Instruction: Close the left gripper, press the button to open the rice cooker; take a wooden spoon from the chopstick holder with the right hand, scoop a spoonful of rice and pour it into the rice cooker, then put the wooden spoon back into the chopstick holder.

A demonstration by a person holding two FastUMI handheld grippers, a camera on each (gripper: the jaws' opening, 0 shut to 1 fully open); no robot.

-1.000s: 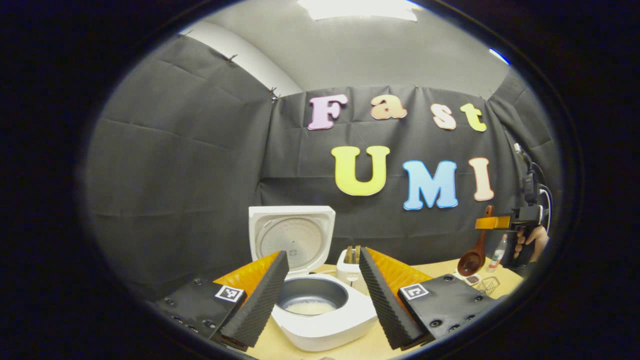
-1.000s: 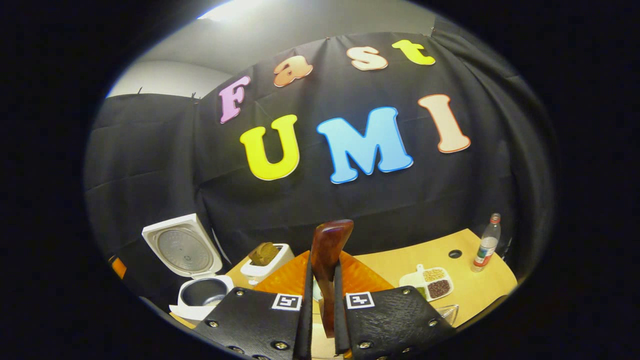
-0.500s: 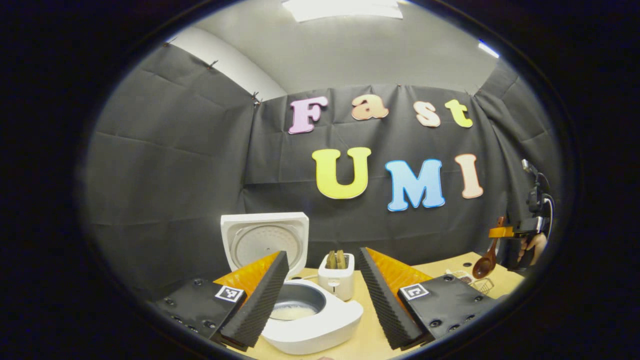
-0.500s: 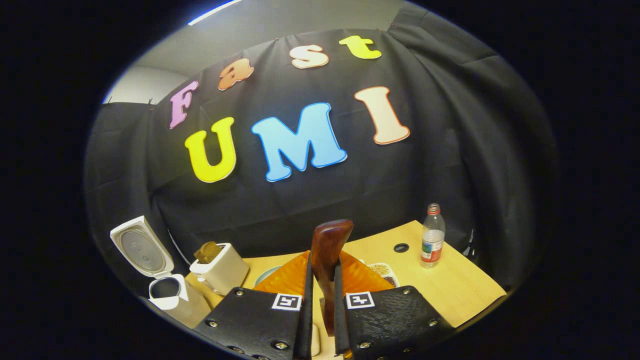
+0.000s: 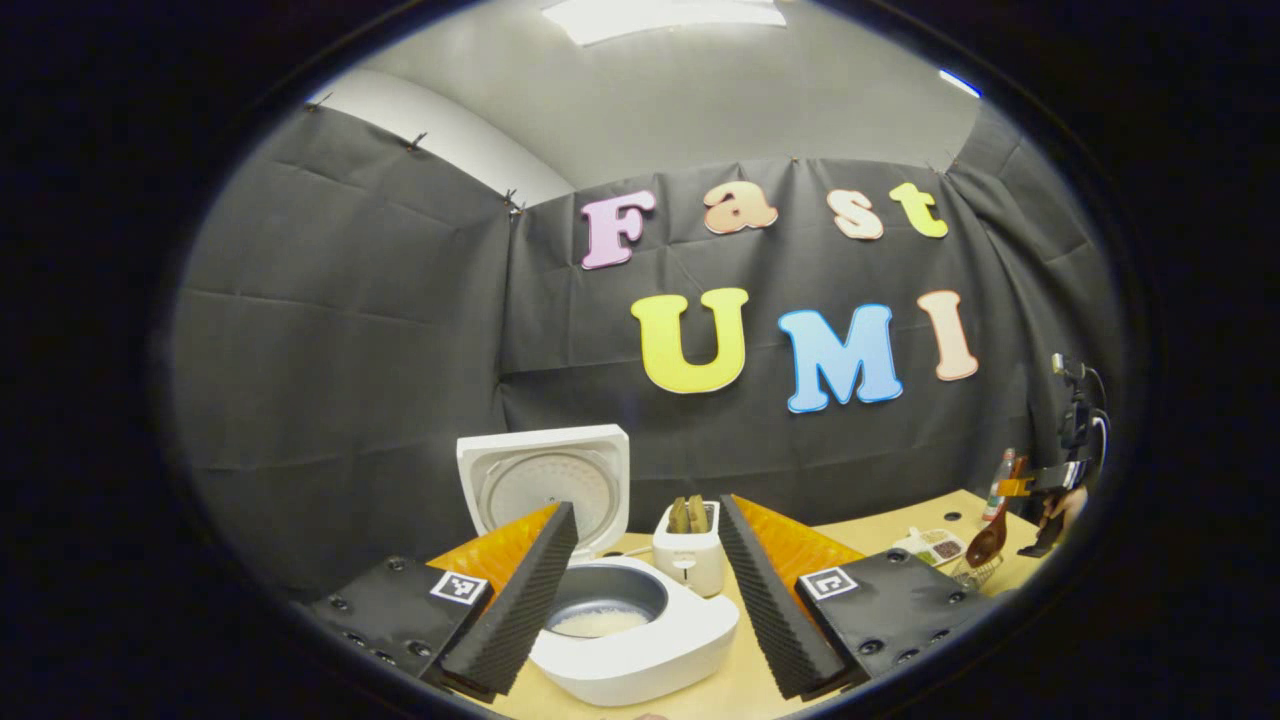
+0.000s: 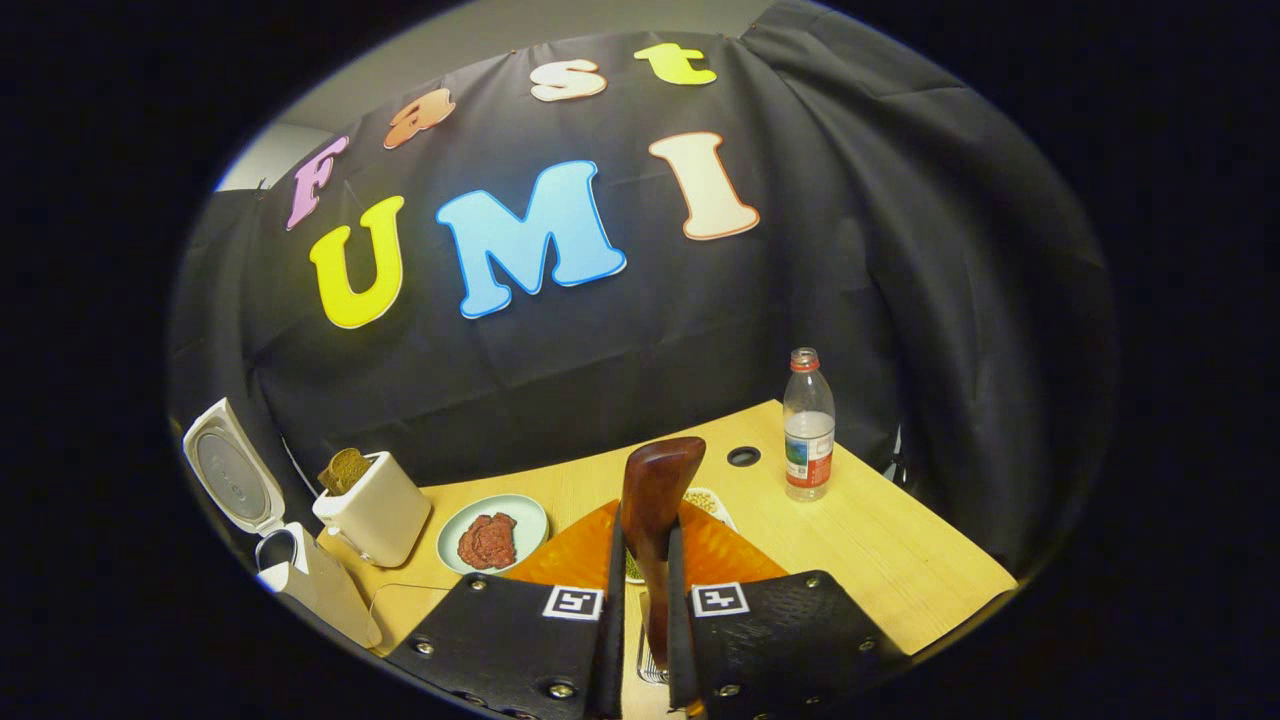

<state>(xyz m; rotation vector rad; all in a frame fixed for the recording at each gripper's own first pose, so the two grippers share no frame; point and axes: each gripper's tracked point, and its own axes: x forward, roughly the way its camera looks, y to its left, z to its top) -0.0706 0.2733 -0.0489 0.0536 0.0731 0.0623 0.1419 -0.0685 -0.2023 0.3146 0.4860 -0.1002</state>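
Note:
The white rice cooker (image 5: 640, 640) stands with its lid (image 5: 545, 480) up and white rice lying in its pot. My left gripper (image 5: 645, 505) is open, its fingers either side of the pot and holding nothing. My right gripper (image 6: 643, 520) is shut on the handle of the wooden spoon (image 6: 660, 470). In the left gripper view the right gripper (image 5: 1030, 487) is at the far right, the spoon's bowl (image 5: 987, 545) hanging just above the wire chopstick holder (image 5: 965, 572). The holder's mesh (image 6: 648, 662) shows below the right fingers.
A white toaster (image 6: 372, 510) with bread stands beside the cooker (image 6: 300, 575). On the wooden table (image 6: 900, 570) are a plate of reddish food (image 6: 492, 535), a divided dish of grains (image 5: 932, 546), a water bottle (image 6: 808, 425) and a cable hole (image 6: 743, 456).
My right gripper has carried the spoon to the right, away from the cooker, and lower, down over the wire holder. The left gripper has stayed open above the cooker.

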